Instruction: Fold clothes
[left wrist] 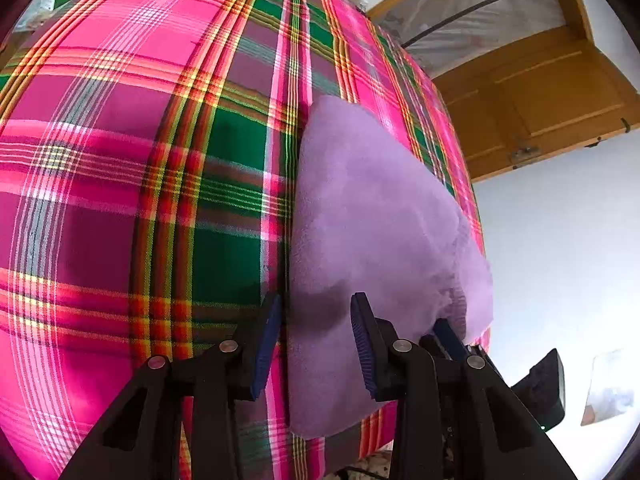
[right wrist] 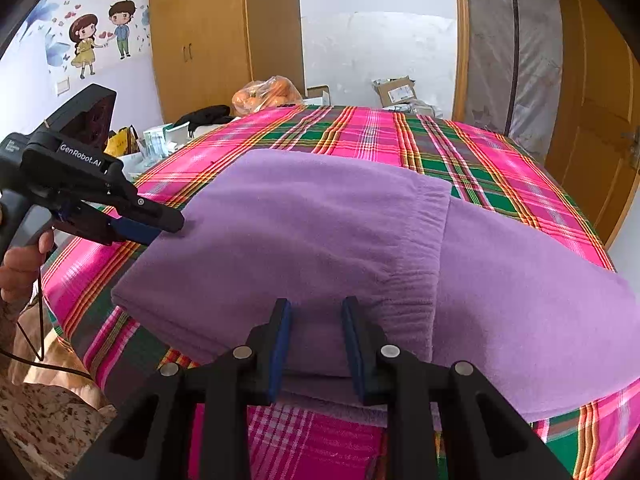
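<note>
Plaid cloth (right wrist: pixel 360 136) in pink, green and orange is seen spread over the bed, and on it a purple fleece garment (right wrist: pixel 320 232) is laid, partly folded, with a ribbed hem shown running down its middle in the right wrist view. Behind the bed a wooden wardrobe (right wrist: pixel 200 36) and a wooden door (right wrist: pixel 592 120) are stood against the wall. The left gripper (left wrist: pixel 316 320) is held at the garment's left edge, its jaws parted, one pad over the plaid and the other over the fleece. The right gripper (right wrist: pixel 316 320) is held at the garment's near edge with its jaws likewise apart, nothing being clamped between the blue pads (right wrist: pixel 280 344).
</note>
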`<move>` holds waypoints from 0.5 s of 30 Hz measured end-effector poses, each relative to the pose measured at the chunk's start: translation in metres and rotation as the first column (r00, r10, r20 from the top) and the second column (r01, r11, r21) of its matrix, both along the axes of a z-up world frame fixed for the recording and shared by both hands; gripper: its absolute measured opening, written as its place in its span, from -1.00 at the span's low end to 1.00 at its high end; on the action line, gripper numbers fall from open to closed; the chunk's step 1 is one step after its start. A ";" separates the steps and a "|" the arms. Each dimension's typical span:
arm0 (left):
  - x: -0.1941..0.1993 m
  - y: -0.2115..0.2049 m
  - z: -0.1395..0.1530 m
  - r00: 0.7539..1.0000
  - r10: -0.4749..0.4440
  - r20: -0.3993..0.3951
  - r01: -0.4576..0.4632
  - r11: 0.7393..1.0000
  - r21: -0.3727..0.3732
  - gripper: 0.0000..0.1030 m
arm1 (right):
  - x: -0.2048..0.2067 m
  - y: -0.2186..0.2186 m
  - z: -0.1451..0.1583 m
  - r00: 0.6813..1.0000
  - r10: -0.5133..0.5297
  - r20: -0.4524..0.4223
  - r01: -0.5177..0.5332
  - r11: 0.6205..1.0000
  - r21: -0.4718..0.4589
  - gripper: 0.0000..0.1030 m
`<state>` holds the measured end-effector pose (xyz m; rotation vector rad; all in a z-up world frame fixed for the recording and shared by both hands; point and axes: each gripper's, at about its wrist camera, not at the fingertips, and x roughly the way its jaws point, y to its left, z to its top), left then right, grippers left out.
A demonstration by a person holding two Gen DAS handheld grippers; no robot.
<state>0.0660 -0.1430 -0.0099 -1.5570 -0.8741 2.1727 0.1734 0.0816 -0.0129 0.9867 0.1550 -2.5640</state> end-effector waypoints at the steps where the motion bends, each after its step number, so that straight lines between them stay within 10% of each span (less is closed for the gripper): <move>1: 0.001 0.000 0.000 1.000 -0.002 0.000 0.002 1.000 0.001 -0.28 | 0.000 -0.001 0.002 1.000 -0.002 0.000 0.002 1.000 0.000 -0.49; 15: 0.005 0.005 -0.006 1.000 -0.010 0.019 0.009 0.999 0.034 -0.28 | 0.011 -0.015 0.003 0.999 0.041 0.009 -0.042 0.998 0.040 -0.50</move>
